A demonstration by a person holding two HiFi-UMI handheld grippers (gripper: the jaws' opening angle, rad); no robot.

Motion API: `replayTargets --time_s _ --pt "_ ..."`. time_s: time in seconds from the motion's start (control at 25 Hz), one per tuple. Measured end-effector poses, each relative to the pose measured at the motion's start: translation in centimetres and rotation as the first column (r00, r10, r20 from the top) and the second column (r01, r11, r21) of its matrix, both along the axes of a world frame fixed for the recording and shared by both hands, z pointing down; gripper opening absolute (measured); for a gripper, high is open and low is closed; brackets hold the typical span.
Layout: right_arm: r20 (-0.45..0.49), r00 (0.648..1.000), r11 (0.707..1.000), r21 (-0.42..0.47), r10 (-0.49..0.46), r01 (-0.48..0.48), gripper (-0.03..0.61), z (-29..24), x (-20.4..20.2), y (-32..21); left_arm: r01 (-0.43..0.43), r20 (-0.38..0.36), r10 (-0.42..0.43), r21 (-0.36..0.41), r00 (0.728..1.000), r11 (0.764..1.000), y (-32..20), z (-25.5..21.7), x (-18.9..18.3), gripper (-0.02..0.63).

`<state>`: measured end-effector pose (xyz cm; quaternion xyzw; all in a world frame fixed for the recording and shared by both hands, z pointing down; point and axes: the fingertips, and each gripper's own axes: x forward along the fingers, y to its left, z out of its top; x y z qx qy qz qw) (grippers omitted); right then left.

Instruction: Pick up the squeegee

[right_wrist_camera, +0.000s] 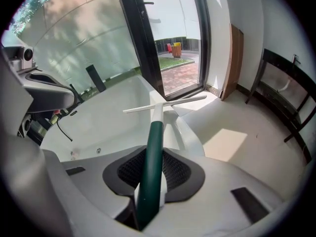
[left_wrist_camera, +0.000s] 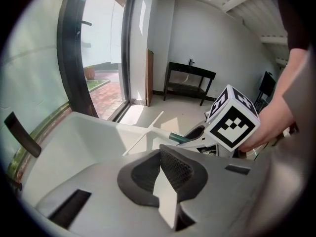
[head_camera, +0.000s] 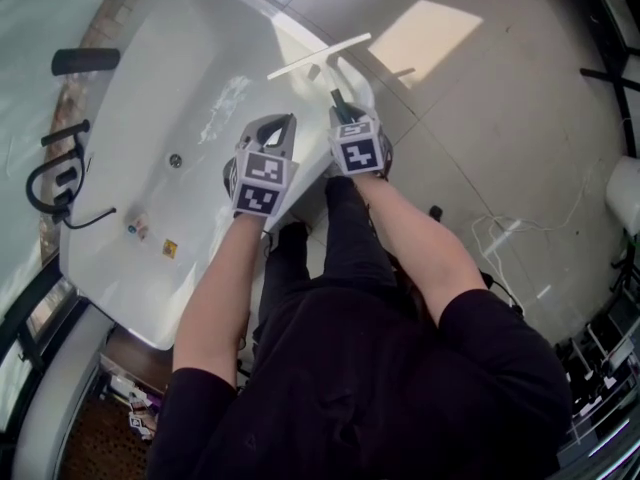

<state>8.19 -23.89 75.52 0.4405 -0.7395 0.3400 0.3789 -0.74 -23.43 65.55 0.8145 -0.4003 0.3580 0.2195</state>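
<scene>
The squeegee has a long white blade (head_camera: 320, 56) and a dark green handle (right_wrist_camera: 153, 157). My right gripper (head_camera: 342, 108) is shut on that handle and holds the squeegee in the air over the near end of the white bathtub (head_camera: 150, 88). In the right gripper view the handle runs up from between the pads (right_wrist_camera: 175, 174) to the blade (right_wrist_camera: 165, 102). My left gripper (head_camera: 278, 128) hovers just left of it, shut with nothing in it (left_wrist_camera: 160, 169). The left gripper view shows the blade (left_wrist_camera: 143, 135) and the right gripper's marker cube (left_wrist_camera: 232, 122).
The tub has a drain (head_camera: 176, 160), a black hand shower and hose (head_camera: 55, 183) on its left rim, and a black bar (head_camera: 85, 61). Tiled floor (head_camera: 480, 98) lies to the right, with white cables (head_camera: 500, 233). A black table (left_wrist_camera: 190, 78) stands by the far wall.
</scene>
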Motion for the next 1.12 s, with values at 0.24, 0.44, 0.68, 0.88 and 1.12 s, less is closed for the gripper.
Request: replayTargets --time_s 0.24,0.44,0.68,0.88,1.12 --pt "0.017 1.0 0.991 0.135 -0.005 0.003 0.097 -7.0 -1.6 0.7 0.008 -0.03 -0.005 0.12 1.0 0.993 1.6 -5.5 -2.5 0.003" --pt "0.05 0.999 0.969 0.247 0.003 -0.015 0.097 -15.5 -4.3 4.9 0.001 -0.08 0.017 0.214 0.997 0.977 6.4 -12.0 -5.7 0.003" --pt "0.096 0.995 0.935 0.353 -0.012 -0.023 0.097 -24.9 -8.6 11.1 -0.033 -0.122 0.075 0.315 0.99 0.949 12.7 -19.8 -10.5 0.002" --pt "0.156 0.984 0.908 0.419 -0.085 0.012 0.097 -30.9 -12.0 14.8 -0.011 -0.116 0.059 0.371 0.991 0.929 16.3 -24.4 -14.0 0.002" --pt "0.203 0.96 0.892 0.445 -0.192 0.085 0.097 -33.9 -13.6 17.1 0.015 -0.106 0.036 0.442 0.994 0.897 18.1 -27.2 -14.1 0.003"
